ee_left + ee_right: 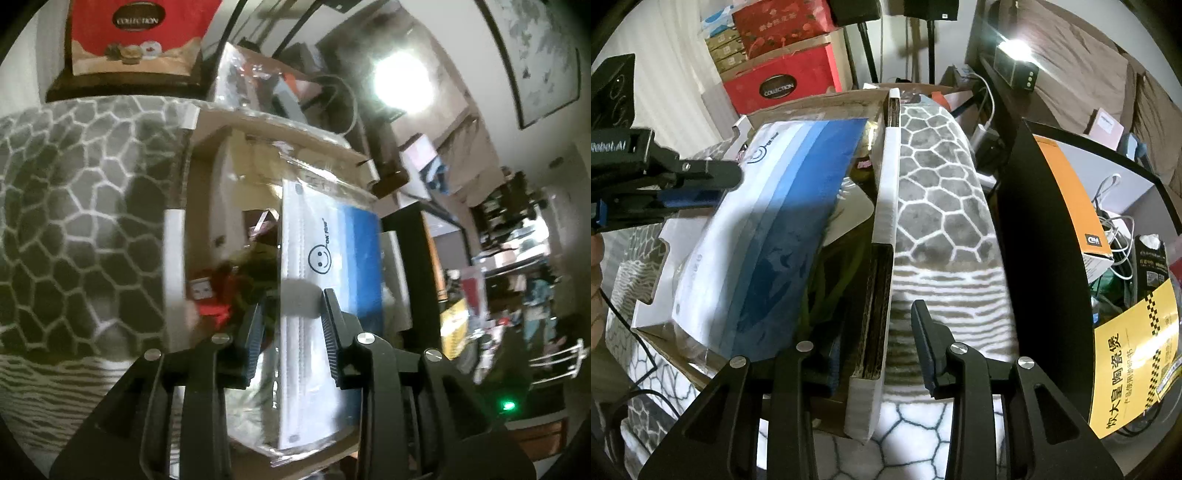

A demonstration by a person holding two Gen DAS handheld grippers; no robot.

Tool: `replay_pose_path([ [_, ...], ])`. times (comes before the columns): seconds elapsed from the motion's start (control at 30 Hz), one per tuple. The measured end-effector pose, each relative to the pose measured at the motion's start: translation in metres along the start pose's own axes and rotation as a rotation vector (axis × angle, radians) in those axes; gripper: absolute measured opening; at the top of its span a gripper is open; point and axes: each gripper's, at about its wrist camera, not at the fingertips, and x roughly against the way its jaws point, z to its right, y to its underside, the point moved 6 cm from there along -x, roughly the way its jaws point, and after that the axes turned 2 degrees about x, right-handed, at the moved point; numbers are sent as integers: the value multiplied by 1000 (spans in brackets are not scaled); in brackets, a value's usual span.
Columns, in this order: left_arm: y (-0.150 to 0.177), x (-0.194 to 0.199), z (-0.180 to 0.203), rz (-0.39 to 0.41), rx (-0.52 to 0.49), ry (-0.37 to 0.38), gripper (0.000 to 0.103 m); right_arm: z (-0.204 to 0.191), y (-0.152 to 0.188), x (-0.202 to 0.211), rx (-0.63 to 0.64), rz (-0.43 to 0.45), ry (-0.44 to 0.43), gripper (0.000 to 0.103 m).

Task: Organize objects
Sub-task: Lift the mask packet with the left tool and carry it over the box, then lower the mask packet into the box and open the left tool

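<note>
Gripping the mask pack, the left gripper enters at the far left of the right wrist view, fingers clamped on the pack's near edge, probably to steer it flat into the cardboard box. The pack lies tilted across the box opening, resting over dark and green items inside that are too shadowed to name. Left wrist view confirms it: left gripper closed on the white edge of the pack, box ahead. Further right, the right gripper straddles the box's side wall; its jaws stand apart, and contact isn't clear, likely bracing the box. The box sits on a grey patterned blanket; a black panel stands at far right.
</note>
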Motion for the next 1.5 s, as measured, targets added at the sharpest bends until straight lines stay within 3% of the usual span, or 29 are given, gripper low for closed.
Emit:
replay_pose_path([
  [0.3,15,6,-1,17,-87,-94,21,1,0,-2,-1,-3,-7,34],
  [0.47,10,27,1,51,-68,-45,21,1,0,-1,-4,-1,-7,34],
  [0.6,2,29,3,31,-63,-4,38,2,0,-1,-5,-1,-7,34],
  [0.87,-1,-3,6,-50,-74,-20,40,1,0,-2,-1,-1,-5,34],
  [0.93,-1,-6,6,-53,-67,-7,37,1,0,-2,-1,-1,-5,34],
  [1.0,-1,-8,5,-57,-60,-1,21,0,0,-2,-1,0,-6,34],
  [1.17,0,-1,3,-30,-61,-9,5,1,0,-2,-1,0,-5,34],
  [1.5,1,24,-5,-9,-121,-58,2,1,0,-2,0,0,-4,34],
])
